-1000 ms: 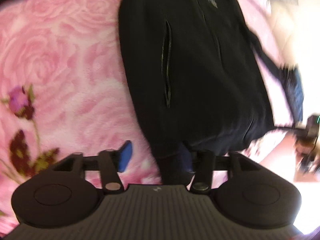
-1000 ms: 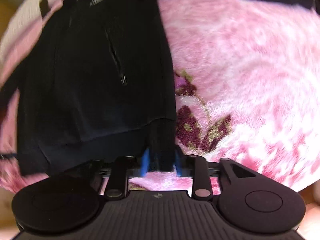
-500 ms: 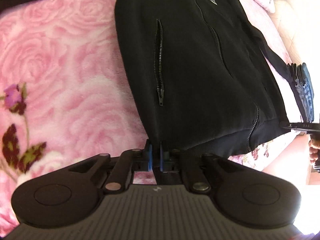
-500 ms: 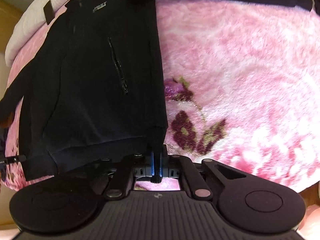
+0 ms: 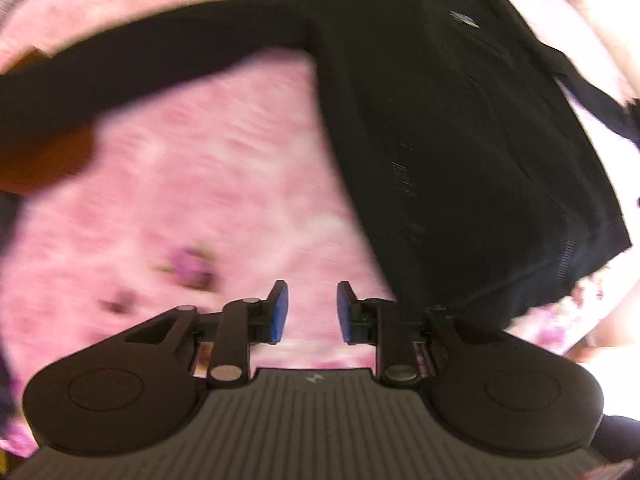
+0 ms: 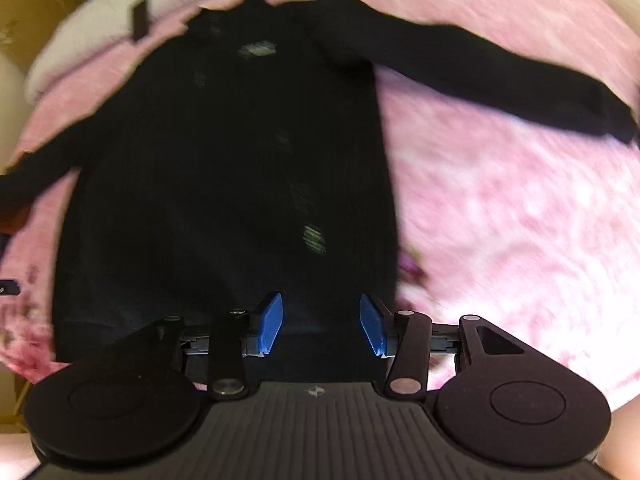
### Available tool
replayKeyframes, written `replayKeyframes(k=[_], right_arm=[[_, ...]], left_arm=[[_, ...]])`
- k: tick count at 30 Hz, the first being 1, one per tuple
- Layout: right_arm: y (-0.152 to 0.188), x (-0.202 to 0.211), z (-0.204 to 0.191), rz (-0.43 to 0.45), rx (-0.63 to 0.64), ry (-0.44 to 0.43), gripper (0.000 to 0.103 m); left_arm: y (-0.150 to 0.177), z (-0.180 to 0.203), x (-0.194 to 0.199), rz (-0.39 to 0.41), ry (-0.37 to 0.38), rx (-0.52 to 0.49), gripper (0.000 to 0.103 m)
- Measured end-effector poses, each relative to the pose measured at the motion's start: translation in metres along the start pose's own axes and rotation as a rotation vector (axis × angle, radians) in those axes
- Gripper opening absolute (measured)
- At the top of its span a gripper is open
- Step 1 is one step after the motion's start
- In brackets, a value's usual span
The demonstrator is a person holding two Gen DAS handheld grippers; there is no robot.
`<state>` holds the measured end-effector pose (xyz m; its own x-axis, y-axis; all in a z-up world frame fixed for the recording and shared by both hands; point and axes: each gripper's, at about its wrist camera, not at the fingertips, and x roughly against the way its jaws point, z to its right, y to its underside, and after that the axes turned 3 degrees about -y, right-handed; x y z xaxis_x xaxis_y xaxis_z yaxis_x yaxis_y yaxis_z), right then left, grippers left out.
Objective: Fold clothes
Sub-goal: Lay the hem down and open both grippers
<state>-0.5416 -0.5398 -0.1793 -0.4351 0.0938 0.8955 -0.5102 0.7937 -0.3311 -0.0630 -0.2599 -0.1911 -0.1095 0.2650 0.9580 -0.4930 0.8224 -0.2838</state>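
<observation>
A black zip-up jacket [image 6: 224,168] lies spread flat on a pink floral blanket [image 6: 520,216], collar away from me, both sleeves stretched out sideways. In the left wrist view the jacket [image 5: 460,152] fills the right side and one sleeve [image 5: 160,60] runs to the left. My left gripper [image 5: 308,312] is open above bare blanket just left of the jacket's hem, holding nothing. Over the hem, my right gripper [image 6: 320,322] is open too, its blue pads apart and nothing between them. Both views are motion-blurred.
A white pillow or bedding edge [image 6: 80,48] lies beyond the jacket's collar. The blanket's near edge [image 5: 568,320] drops off at the lower right in the left wrist view. A brown blurred shape [image 5: 44,160] sits at the far left.
Both grippers were shut on the jacket's hem corners half a second ago. They have let go, opened, and pulled up and back, so more of the jacket shows.
</observation>
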Motion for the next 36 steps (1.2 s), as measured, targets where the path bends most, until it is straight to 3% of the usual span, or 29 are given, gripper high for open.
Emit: replayKeyframes(k=[3,10,14,19,22,25,30,36], right_arm=[[-0.02,-0.003,-0.031,0.0,0.048,-0.063,0.048],[-0.059,-0.016,-0.117,0.022,0.142,-0.125,0.055],[-0.077,-0.039,-0.18,0.039,0.175,-0.103,0.056],[-0.091,-0.078,-0.262,0.044,0.151,-0.066,0.062],[-0.092,-0.105,-0.307,0.012,0.119,-0.073,0.062],[-0.1,-0.126,-0.353,-0.013,0.119,-0.095,0.062],[-0.119,-0.138,-0.398,-0.013,0.132,-0.092,0.062],[-0.126,-0.117,-0.414,0.027,0.109,-0.031,0.067]], left_arm=[[-0.008,-0.026,0.026,0.039,-0.093,0.017,0.031],[-0.045,-0.145,0.06,0.16,-0.132,0.253,0.037],[-0.074,-0.226,0.056,0.199,-0.121,0.323,0.048],[-0.113,-0.326,0.016,0.189,-0.013,0.432,0.047],[-0.127,-0.358,-0.009,0.156,0.051,0.413,0.033],[-0.123,-0.363,-0.017,0.133,0.082,0.313,0.002],[-0.102,-0.363,-0.022,0.085,0.061,0.148,0.0],[-0.098,-0.367,-0.002,0.105,0.022,0.084,0.002]])
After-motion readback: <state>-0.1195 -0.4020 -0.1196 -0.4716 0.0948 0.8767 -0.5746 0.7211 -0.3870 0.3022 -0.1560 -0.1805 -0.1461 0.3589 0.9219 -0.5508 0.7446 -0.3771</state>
